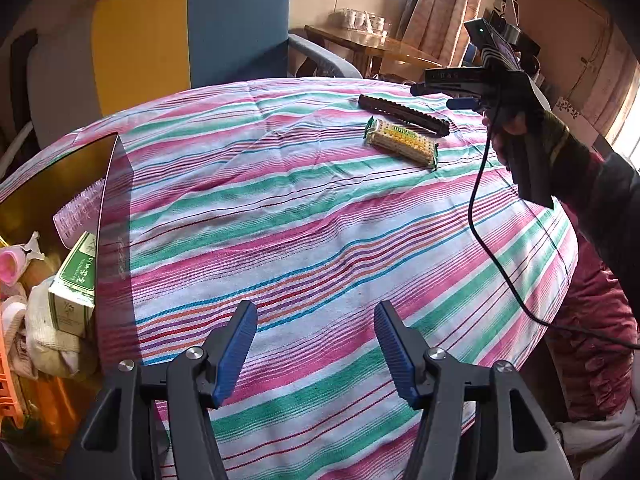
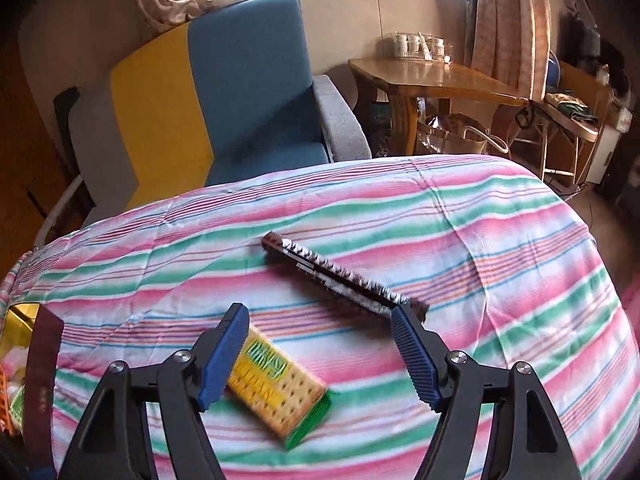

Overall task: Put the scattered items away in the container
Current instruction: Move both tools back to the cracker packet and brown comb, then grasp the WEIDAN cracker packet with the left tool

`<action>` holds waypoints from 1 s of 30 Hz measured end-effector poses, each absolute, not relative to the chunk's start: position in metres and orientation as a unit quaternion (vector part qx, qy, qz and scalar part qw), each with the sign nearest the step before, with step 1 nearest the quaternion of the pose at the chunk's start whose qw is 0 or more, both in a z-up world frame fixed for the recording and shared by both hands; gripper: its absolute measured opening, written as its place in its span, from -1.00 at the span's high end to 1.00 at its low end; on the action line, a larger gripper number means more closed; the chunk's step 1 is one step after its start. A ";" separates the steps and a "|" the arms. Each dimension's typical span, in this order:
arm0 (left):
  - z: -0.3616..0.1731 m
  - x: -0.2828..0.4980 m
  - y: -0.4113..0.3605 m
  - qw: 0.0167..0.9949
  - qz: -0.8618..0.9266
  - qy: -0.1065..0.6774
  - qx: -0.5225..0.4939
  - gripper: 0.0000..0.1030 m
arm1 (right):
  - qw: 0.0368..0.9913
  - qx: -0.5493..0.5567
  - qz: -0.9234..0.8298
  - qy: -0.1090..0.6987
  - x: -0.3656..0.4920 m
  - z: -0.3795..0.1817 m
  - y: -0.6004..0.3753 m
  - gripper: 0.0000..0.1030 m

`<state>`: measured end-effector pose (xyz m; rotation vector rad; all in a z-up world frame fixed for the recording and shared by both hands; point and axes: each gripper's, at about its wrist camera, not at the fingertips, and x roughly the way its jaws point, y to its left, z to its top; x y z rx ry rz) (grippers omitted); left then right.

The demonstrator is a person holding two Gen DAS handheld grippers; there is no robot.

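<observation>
— Two items lie outside the container [image 1: 116, 184]: a cracker packet [image 2: 280, 384] and, touching its far side, a dark comb [image 2: 340, 276]. Which gripper is nearer?

— Right gripper [image 2: 316, 356], empty, jaws apart, hangs over the packet, whose long axis runs diagonally between the fingers. Left gripper [image 1: 316, 352], part-open and empty, sits well apart from it, beside the container.

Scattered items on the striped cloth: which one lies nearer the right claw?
The cracker packet, yellow with green ends. It lies partly between the open right claw's fingers, while the dark brown comb lies beyond it, farther up the cloth.
</observation>
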<state>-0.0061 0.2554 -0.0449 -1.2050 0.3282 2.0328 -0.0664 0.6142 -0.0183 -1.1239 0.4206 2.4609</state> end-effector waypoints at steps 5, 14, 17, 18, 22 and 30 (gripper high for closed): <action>-0.055 -0.017 0.257 0.357 0.789 0.125 -0.485 -0.21 | 0.191 -0.443 0.856 0.183 -0.110 -0.043 0.650 -0.50; -0.062 -0.021 0.257 0.354 0.786 0.119 -0.493 -0.21 | 0.084 -0.485 0.844 0.214 -0.119 -0.065 0.626 -0.58; -0.059 -0.019 0.257 0.354 0.789 0.119 -0.488 -0.21 | 0.047 -0.501 0.844 0.184 -0.114 -0.066 0.599 -0.60; -0.058 -0.019 0.256 0.354 0.790 0.118 -0.487 -0.21 | 0.038 -0.506 0.843 0.175 -0.112 -0.066 0.591 -0.61; -0.053 -0.017 0.250 0.353 0.793 0.110 -0.484 -0.21 | 0.016 -0.519 0.844 0.139 -0.098 -0.068 0.559 -0.58; -0.042 -0.023 0.241 0.355 0.795 0.080 -0.485 -0.21 | -0.043 -0.513 0.849 0.123 -0.063 -0.069 0.491 -0.49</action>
